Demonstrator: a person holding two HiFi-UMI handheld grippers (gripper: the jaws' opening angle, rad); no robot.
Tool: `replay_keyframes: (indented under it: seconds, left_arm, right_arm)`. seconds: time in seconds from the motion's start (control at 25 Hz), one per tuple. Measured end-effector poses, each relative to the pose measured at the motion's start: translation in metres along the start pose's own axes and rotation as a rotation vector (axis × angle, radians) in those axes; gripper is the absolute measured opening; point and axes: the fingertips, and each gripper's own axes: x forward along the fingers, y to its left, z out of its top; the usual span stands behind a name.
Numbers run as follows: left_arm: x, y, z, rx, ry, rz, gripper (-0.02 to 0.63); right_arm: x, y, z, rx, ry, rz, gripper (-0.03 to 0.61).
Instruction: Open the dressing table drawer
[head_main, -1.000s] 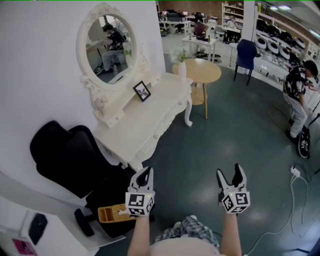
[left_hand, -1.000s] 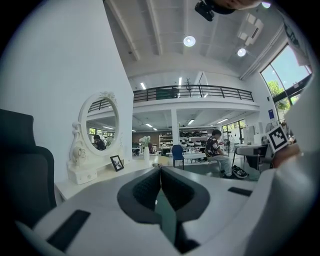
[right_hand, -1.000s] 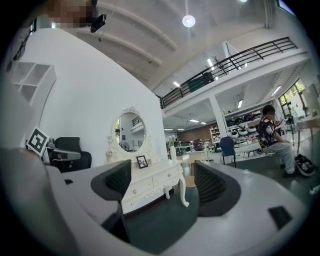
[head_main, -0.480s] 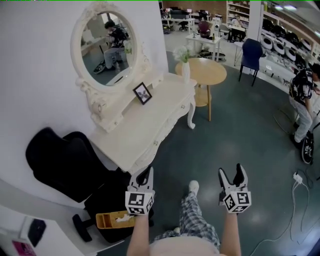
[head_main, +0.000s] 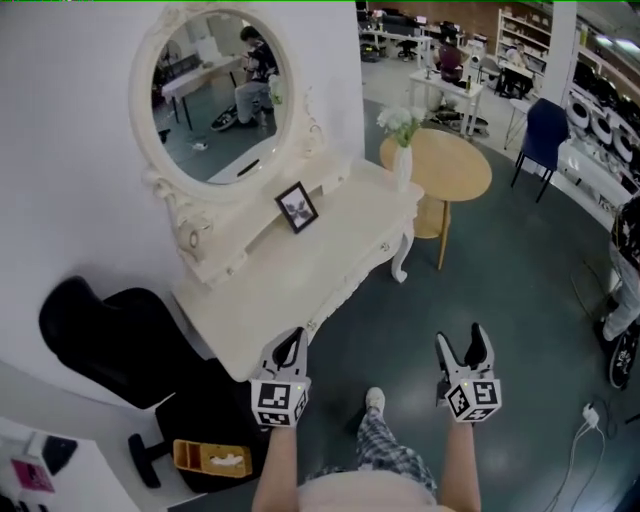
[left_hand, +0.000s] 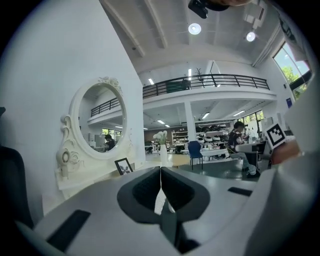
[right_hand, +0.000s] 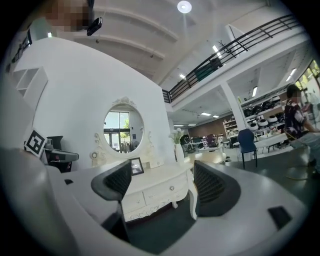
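Left gripper (head_main: 290, 346) closed on nothing, right gripper (head_main: 462, 341) open, dressing table drawer (right_hand: 165, 190) ahead, apart from both.

Bright, even light falls from ceiling lamps (left_hand: 194, 28) high above the jaws; shadows are soft. Both gripper views bulge, black at the corners; the left gripper (left_hand: 160, 175) looks blurred.

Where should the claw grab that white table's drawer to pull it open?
Pinch the small round knob on the drawer front, coming straight at it from the front. It is the only part that sticks out of the flat front, and the open right claw faces it.
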Motion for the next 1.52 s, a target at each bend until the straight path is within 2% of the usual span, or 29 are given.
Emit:
replay_keyframes:
  seconds: [0.2,0.4,0.72,1.0,1.52]
  left_arm:
    - [0.058,0.029,0.023,-0.021,-0.004,0.106,0.028]
    - [0.091,0.046,0.032,-0.029,0.0,0.181,0.028]
    - [0.117,0.067,0.026,-0.059,0.023,0.268,0.028]
    - [0.151,0.084,0.024,-0.066,0.029,0.304,0.028]
    - [0.233,0.15,0.024,-0.09,0.017,0.411,0.028]
  right_arm:
    - [0.103,-0.022,0.022,-0.026,0.016,0.11,0.39]
    - [0.177,-0.024,0.028,-0.028,0.033,0.216,0.388]
    - [0.238,-0.012,0.018,-0.046,0.078,0.333,0.387]
    - [0.292,-0.01,0.014,-0.036,0.092,0.391,0.379]
    - [0.421,0.002,0.012,-0.061,0.114,0.513,0.364]
